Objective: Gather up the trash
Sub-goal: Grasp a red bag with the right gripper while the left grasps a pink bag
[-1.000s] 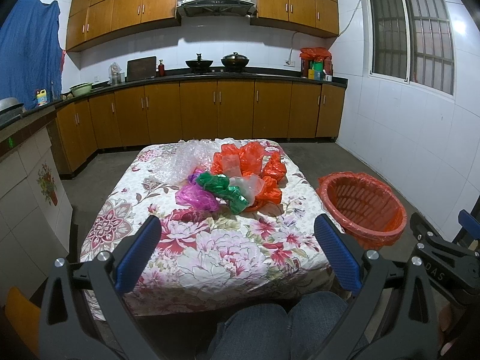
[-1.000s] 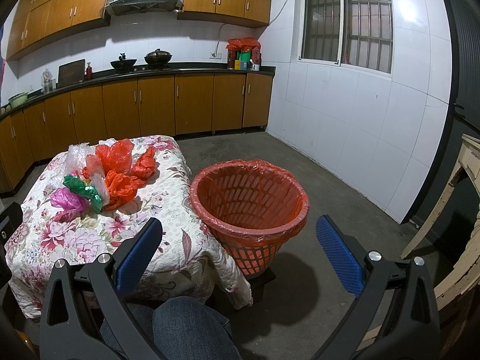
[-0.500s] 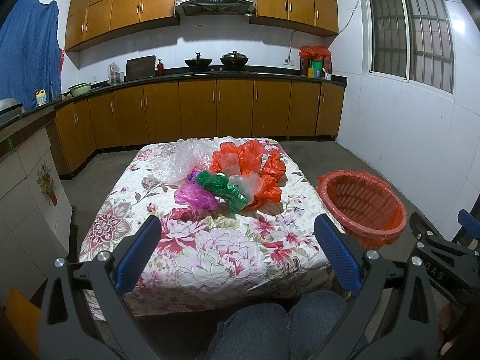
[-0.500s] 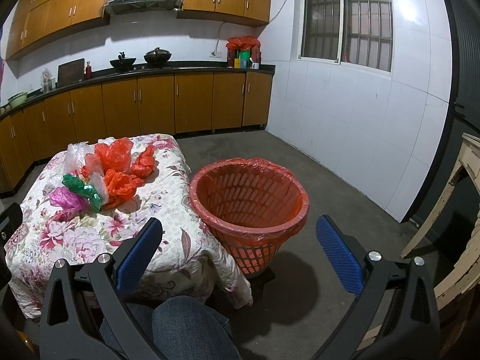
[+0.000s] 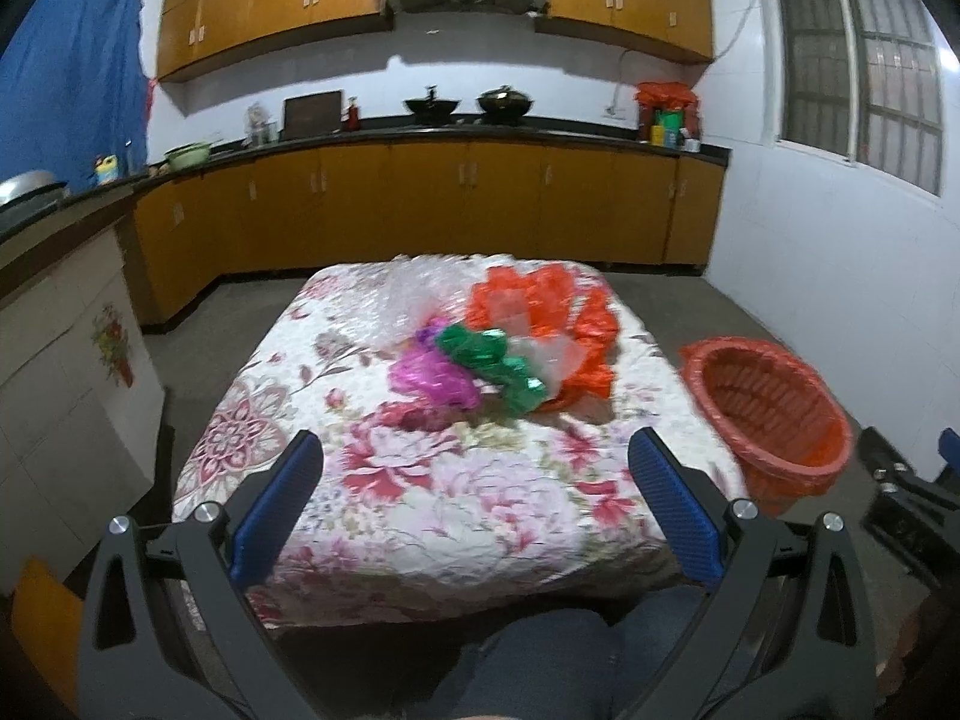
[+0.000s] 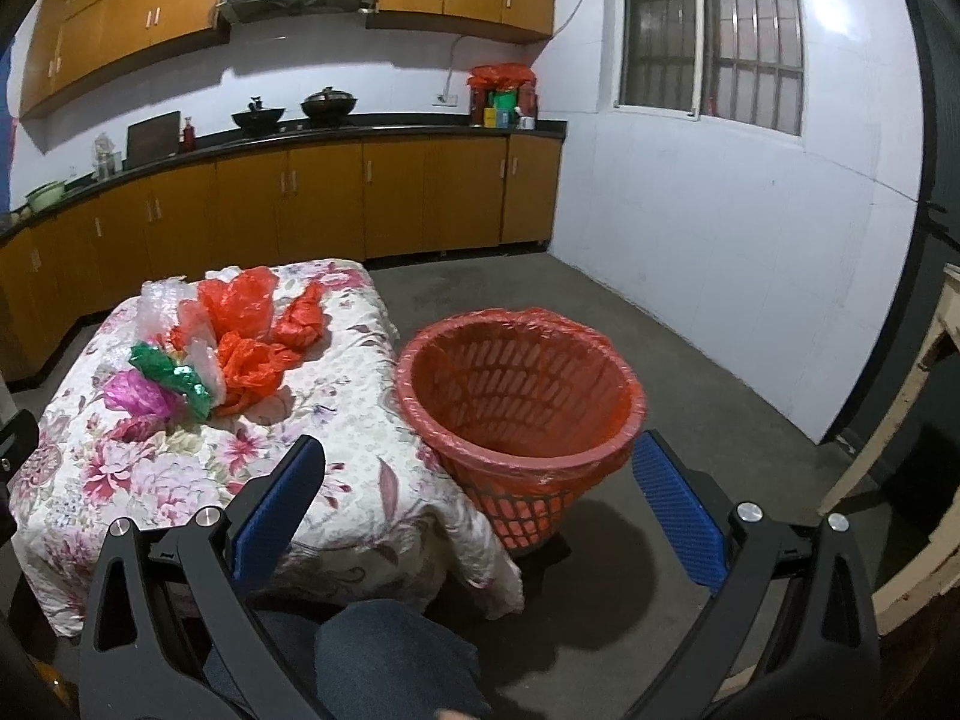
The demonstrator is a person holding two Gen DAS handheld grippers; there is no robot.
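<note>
A heap of crumpled orange, green and pink plastic bags [image 5: 510,354] lies on the floral-clothed tabletop [image 5: 432,480]; the orange lattice plastic basket [image 6: 516,402] stands on the floor just right of it.

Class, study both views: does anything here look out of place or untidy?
Yes: crumpled plastic bags, orange, green, pink and clear, lie heaped on the floral tablecloth, while the lined orange basket beside the table looks empty.

worktop [image 5: 420,516]: lying 1 green bag [image 5: 489,357] | 1 pink bag [image 5: 429,381] | orange bags [image 5: 552,306], number unclear | floor: standing 1 basket [image 5: 774,420] | counter: sitting 2 pots [image 5: 432,103]
</note>
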